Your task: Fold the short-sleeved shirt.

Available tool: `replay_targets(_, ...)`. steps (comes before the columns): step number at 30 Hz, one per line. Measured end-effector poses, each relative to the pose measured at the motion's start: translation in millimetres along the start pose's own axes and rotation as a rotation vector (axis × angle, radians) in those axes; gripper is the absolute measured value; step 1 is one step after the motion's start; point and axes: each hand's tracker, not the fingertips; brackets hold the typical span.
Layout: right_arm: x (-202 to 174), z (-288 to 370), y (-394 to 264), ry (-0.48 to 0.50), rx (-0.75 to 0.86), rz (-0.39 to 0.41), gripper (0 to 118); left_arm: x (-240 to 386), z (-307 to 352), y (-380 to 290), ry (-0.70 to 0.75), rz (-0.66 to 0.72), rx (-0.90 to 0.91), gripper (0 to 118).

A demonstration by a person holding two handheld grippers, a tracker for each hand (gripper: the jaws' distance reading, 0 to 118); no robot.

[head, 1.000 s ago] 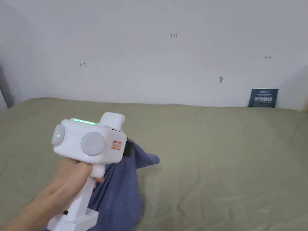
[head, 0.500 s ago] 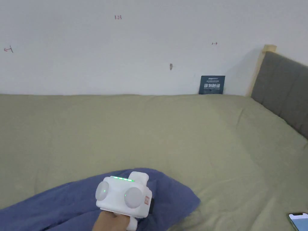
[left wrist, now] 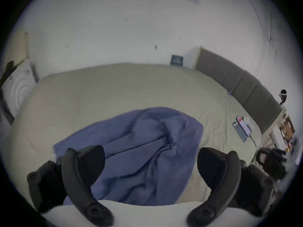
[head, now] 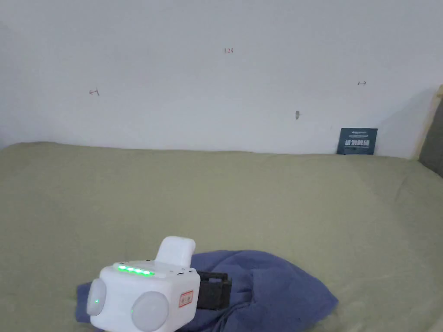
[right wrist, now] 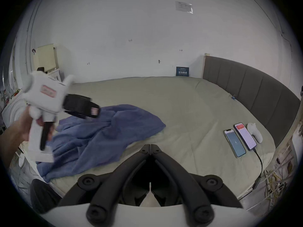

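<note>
A blue short-sleeved shirt [head: 277,285] lies crumpled in a heap on the olive bed [head: 259,194], near its front edge. My left gripper [head: 214,289] hovers just over the shirt's left part. In the left gripper view its jaws stand wide apart around nothing, with the shirt [left wrist: 147,140] beyond my left gripper [left wrist: 150,152]. In the right gripper view, my right gripper [right wrist: 150,146] is shut on nothing, just right of the shirt [right wrist: 101,135]. The same view shows the left gripper [right wrist: 95,111], blurred, in a hand over the shirt.
Two phones [right wrist: 235,143] and a white device [right wrist: 255,132] lie at the bed's right side, with a cable running off the edge. A grey padded headboard [right wrist: 246,86] bounds the right. A dark card [head: 357,141] leans on the white wall.
The head camera has swung about. A second ago the shirt hung bunched at the raised left gripper; now it lies on the bed and the gripper sits lower, over it.
</note>
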Motion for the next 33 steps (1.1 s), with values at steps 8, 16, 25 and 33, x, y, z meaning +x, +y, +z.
replay_targets(8, -31.1, 25.1, -0.3, 0.082, 0.045, 0.038, 0, -67.5, 146.9, -94.0, 0.23, 0.158, 0.092, 0)
replay_targets(16, -59.2, 24.2, -0.1, 0.128, 0.048, 0.069, 0, -121.5, 204.2, -144.9, 0.427, 0.222, 0.076, 0)
replay_targets(25, -74.7, 9.8, -4.2, 0.134, 0.007, 0.094, 0, -197.4, 131.1, -151.7, 0.406, 0.335, -0.122, 0)
replay_targets(33, -69.2, -7.6, -13.6, 0.104, -0.054, 0.095, 0, -251.5, 49.1, -165.8, 0.475, 0.278, -0.308, 114)
